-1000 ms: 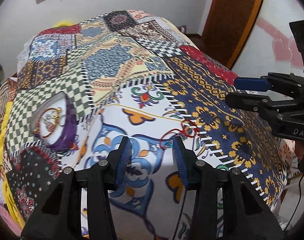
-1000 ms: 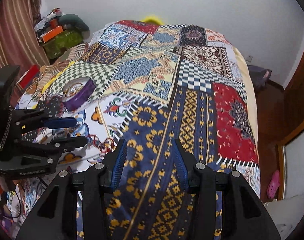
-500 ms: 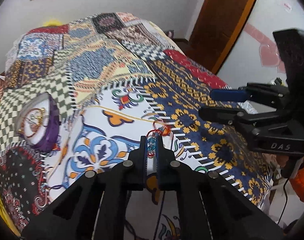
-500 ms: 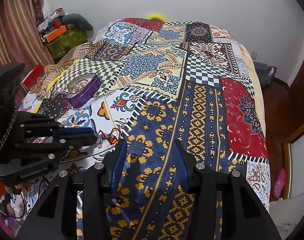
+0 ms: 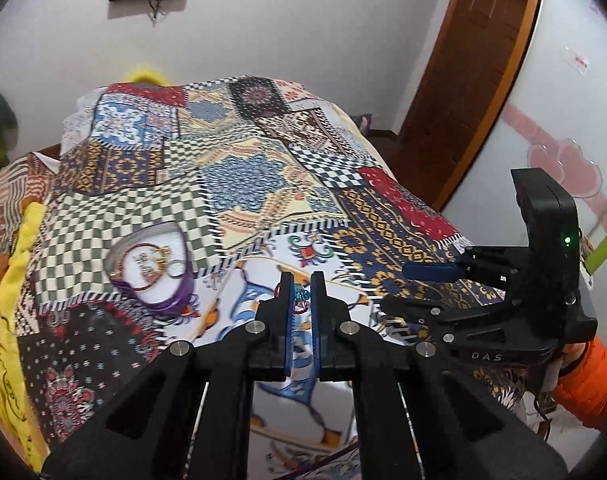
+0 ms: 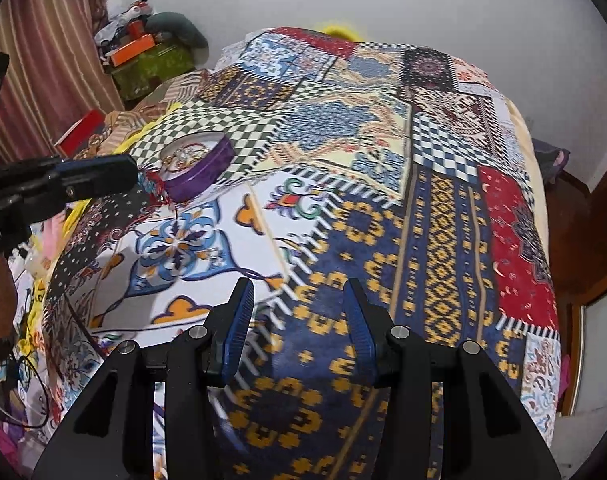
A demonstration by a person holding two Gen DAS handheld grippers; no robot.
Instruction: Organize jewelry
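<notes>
Across the middle of both wrist views spreads a bed covered with a patchwork bedspread of checked, floral and geometric panels. At the lower centre of the left wrist view, the left hand-held gripper has its jaws pressed nearly together, pinching a small bracelet of red cord and blue-green beads between the blue pads; a loop of red cord hangs out on the left side of the jaws. In the right wrist view the same gripper enters from the left edge of the frame, with the red and blue bracelet dangling at its tip, just in front of the tin.

Left of centre in the left wrist view, a purple heart-shaped tin sits open on the green-checked panel, with gold-coloured rings and bangles lying on its pale lining. In the right wrist view it appears at the upper left of the bedspread.

At the bottom centre of the right wrist view, the right hand-held gripper stands partly open, with nothing between its blue pads, above the blue and yellow panel. In the left wrist view it reaches in from the right edge, held by a person's hand in an orange sleeve.
</notes>
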